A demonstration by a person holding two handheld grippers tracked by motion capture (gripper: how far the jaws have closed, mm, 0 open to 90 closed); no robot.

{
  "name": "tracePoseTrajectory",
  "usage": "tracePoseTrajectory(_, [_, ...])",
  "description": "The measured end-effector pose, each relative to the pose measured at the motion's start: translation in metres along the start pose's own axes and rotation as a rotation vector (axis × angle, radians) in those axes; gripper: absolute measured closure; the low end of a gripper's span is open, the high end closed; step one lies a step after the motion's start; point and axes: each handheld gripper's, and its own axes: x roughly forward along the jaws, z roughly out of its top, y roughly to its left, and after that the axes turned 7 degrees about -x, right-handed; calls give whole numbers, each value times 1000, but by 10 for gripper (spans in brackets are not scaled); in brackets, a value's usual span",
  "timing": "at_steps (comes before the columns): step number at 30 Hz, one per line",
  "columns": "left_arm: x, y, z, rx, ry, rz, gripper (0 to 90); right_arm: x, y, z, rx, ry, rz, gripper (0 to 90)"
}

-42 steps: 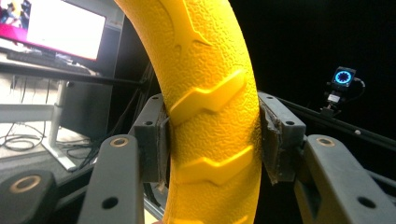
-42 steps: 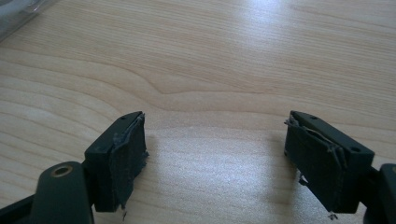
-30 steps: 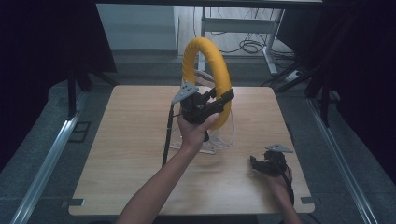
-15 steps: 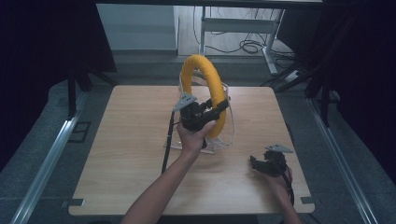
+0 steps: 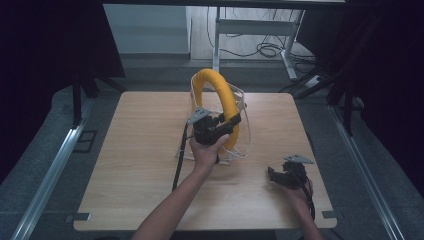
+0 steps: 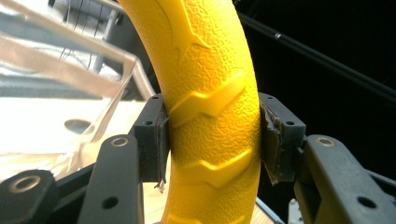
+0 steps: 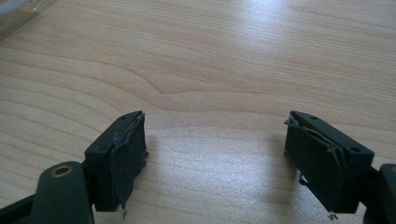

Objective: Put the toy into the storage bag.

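Toward the middle of the wooden table (image 5: pixel 125 165), the left gripper (image 5: pixel 220 131) is closed on a yellow ring (image 5: pixel 220 95), a thick tyre-like hoop with a pebbled skin and raised zigzag tread. In the high view the ring stands upright on edge, rising from the gripper toward the far side of the table, and the person's left hand (image 5: pixel 205 152) wraps the gripper's body from the near side. The jaws clamp the lower right stretch of the hoop, one pad on each flank. The left gripper view shows this closely: the yellow ring (image 6: pixel 210 107) runs up between the two black pads (image 6: pixel 154 140), both pressed flat against its sides with no gap. Around and behind the ring sits a clear plastic stand (image 5: pixel 242 117), its transparent walls rising just beside the hoop and its base spreading on the table by the left hand; whether the ring touches it I cannot tell. Well to the right and nearer the front edge, the right gripper (image 5: pixel 274 176) rests low over the table in the person's right hand (image 5: pixel 296 192). The right gripper view shows its jaws spread wide apart, holding nothing, with bare wood grain between the pads (image 7: pixel 123 154).
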Motion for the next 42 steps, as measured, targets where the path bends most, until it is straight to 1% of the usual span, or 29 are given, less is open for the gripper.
tracePoseTrajectory(1, [0,2,-2,-6,5,4,502,0,0,0,0,0,0,209])
tracePoseTrajectory(2, [0,4,-4,-9,-2,-6,502,0,0,0,0,0,0,209])
tracePoseTrajectory(4, [-1,2,-4,4,-2,8,500,0,0,0,-1,0,0,209])
tracePoseTrajectory(6, [-2,2,-3,11,4,11,497,0,0,0,0,0,0,209])
tracePoseTrajectory(11, [-4,1,-3,17,4,25,489,0,0,0,-1,0,0,210])
tracePoseTrajectory(14, [-4,0,-3,17,3,27,483,0,0,0,-1,0,0,210])
tracePoseTrajectory(16, [-4,1,-3,12,8,31,466,0,0,0,-1,0,0,210])
tracePoseTrajectory(20, [-4,4,-3,-17,18,26,384,0,0,0,-3,-1,1,212])
tracePoseTrajectory(22, [-6,4,-3,-16,9,26,376,0,0,0,1,-1,2,212])
tracePoseTrajectory(26, [-14,5,0,-20,-6,11,356,0,0,0,-2,-2,3,213])
tracePoseTrajectory(28, [-19,6,2,-31,-9,-8,339,0,0,0,-4,-2,3,214])
tracePoseTrajectory(31, [-28,10,5,-22,1,-7,320,0,0,0,-2,-2,4,214])
tracePoseTrajectory(35, [-40,17,8,-29,-5,0,315,0,0,0,-3,0,3,215])
tracePoseTrajectory(38, [-49,22,8,-23,-2,1,313,-1,0,0,-4,1,3,216])
tracePoseTrajectory(40, [-55,25,8,-10,8,4,315,0,0,0,-5,2,2,216])
tracePoseTrajectory(42, [-61,27,7,5,9,15,320,0,0,0,0,2,2,216])
